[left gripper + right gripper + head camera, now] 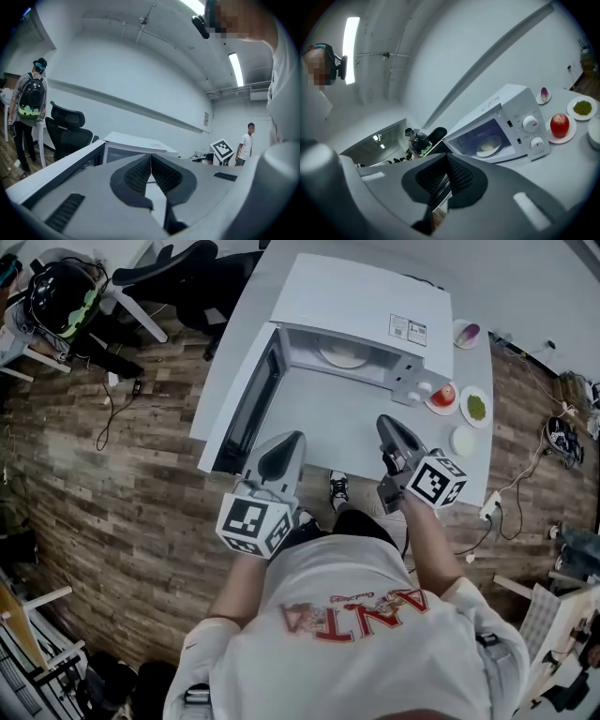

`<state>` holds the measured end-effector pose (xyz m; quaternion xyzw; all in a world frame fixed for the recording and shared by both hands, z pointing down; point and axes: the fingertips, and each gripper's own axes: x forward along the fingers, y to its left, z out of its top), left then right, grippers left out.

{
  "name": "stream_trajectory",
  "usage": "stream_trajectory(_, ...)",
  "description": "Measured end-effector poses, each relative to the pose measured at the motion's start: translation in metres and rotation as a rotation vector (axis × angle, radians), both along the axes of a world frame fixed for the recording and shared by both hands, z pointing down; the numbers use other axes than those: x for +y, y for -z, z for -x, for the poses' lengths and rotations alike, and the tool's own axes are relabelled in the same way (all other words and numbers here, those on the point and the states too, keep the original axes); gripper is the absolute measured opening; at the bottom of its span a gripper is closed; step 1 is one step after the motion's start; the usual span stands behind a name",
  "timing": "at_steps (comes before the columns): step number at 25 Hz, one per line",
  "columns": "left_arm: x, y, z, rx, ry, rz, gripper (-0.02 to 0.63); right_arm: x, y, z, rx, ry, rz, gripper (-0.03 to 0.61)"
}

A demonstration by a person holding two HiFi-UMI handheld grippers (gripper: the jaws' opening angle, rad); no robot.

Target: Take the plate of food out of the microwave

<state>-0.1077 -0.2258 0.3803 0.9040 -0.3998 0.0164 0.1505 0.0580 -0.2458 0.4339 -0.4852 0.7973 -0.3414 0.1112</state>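
The left gripper point(286, 448) point(151, 159) has its jaws pressed together with nothing between them, and the right gripper point(389, 430) point(446, 161) is closed and empty in the same way. Both are held side by side above the near part of the white table point(347, 432), pointing toward the microwave point(366, 306) point(506, 112) and well short of it.

The microwave stands at the far side of the table with its door point(248, 404) swung wide open to the left. The plate of food point(344, 356) point(488, 146) still sits inside the cavity – a pale round plate with a pale mound on it, on the oven floor.

Right of the microwave, near its control knobs, lies a small plate with a red apple point(443, 397) point(559, 125). Just beside that, further right, is a plate of something green point(476, 408) point(583, 108), and nearer the table's edge a white bowl point(463, 440). At the far right corner a small dish holds a purple item point(466, 334) point(543, 95).

Off to the far left, on the wooden floor point(141, 474), a person wearing a backpack point(61, 296) point(30, 98) stands near a black office chair point(178, 268) point(68, 129).
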Motion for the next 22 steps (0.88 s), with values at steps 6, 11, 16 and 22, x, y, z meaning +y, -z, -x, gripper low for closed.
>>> stream_trajectory(6, -0.035, -0.006, -0.014, -0.045, 0.007, 0.009, 0.011, -0.059, -0.053, -0.006, -0.203, -0.075, 0.145, 0.005)
stream_trajectory(11, -0.067, -0.019, -0.023, -0.081, 0.026, 0.03, 0.011, -0.108, -0.109, -0.011, -0.428, -0.18, 0.283, 0.005)
stream_trajectory(16, -0.086, -0.027, -0.03, -0.095, 0.035, 0.049, 0.011, -0.145, -0.157, -0.027, -0.644, -0.326, 0.39, 0.015)
stream_trajectory(22, -0.091, -0.046, -0.028, -0.089, 0.042, 0.098, 0.011, -0.171, -0.187, -0.034, -0.718, -0.466, 0.431, 0.04)
